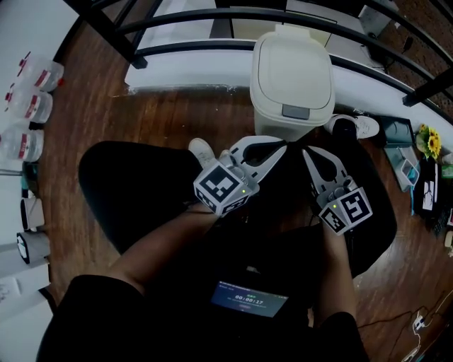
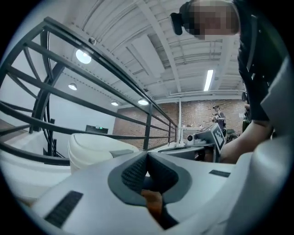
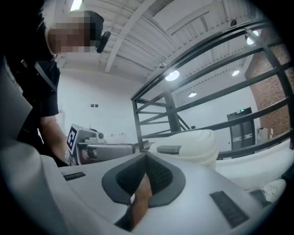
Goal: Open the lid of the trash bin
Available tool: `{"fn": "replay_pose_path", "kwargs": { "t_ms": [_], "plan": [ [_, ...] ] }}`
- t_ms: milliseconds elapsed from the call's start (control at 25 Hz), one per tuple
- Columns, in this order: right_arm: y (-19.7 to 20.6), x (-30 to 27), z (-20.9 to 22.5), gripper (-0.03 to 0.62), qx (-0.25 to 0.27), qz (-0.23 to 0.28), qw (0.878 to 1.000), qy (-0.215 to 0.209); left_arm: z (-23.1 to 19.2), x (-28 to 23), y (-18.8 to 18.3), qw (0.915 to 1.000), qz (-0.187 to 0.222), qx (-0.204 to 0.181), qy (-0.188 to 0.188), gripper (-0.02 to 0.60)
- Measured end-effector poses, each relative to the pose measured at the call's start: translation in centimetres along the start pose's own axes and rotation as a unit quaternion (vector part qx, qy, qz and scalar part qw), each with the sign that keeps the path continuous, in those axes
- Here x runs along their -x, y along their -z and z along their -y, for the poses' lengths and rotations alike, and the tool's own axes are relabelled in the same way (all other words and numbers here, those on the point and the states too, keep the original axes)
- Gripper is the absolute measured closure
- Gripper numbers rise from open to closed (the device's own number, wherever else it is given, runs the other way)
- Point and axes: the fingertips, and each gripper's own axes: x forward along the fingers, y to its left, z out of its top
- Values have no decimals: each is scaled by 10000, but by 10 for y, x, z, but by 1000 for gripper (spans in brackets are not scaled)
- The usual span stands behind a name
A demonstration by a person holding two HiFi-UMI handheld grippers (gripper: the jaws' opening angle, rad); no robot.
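Note:
A cream trash bin (image 1: pixel 292 81) with its lid down stands on the wooden floor by a black railing. A grey push tab (image 1: pixel 296 112) sits at the lid's near edge. My left gripper (image 1: pixel 282 147) is shut and empty, its tip just in front of the bin. Beside it on the right, my right gripper (image 1: pixel 308 153) is also shut with nothing in it. The bin (image 2: pixel 98 148) lies past the closed tips of the left gripper (image 2: pixel 147 155) in the left gripper view. From the right gripper (image 3: pixel 146 156), the bin (image 3: pixel 190 146) appears slightly to the right.
A black railing (image 1: pixel 233 18) curves behind the bin over a white ledge (image 1: pixel 191 71). A white shoe (image 1: pixel 352 126) lies to the bin's right. Plastic bottles (image 1: pixel 32 106) line the left side. Flowers (image 1: pixel 428 141) and clutter sit at far right.

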Motion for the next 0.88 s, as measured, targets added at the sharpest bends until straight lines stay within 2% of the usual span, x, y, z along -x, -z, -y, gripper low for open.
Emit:
{"fn": "replay_pose_path", "kwargs": {
  "t_ms": [120, 400, 880],
  "plan": [
    [-4, 4, -7, 576, 148, 129, 9998, 56, 1, 4, -1, 9999, 43, -122, 80, 549],
    [-2, 5, -11, 576, 377, 189, 9991, 69, 1, 7, 4, 9999, 104, -69, 119, 549],
    [5, -6, -21, 576, 436, 136, 9989, -70, 3, 7, 14, 9997, 34, -108, 210, 549]
  ]
}}
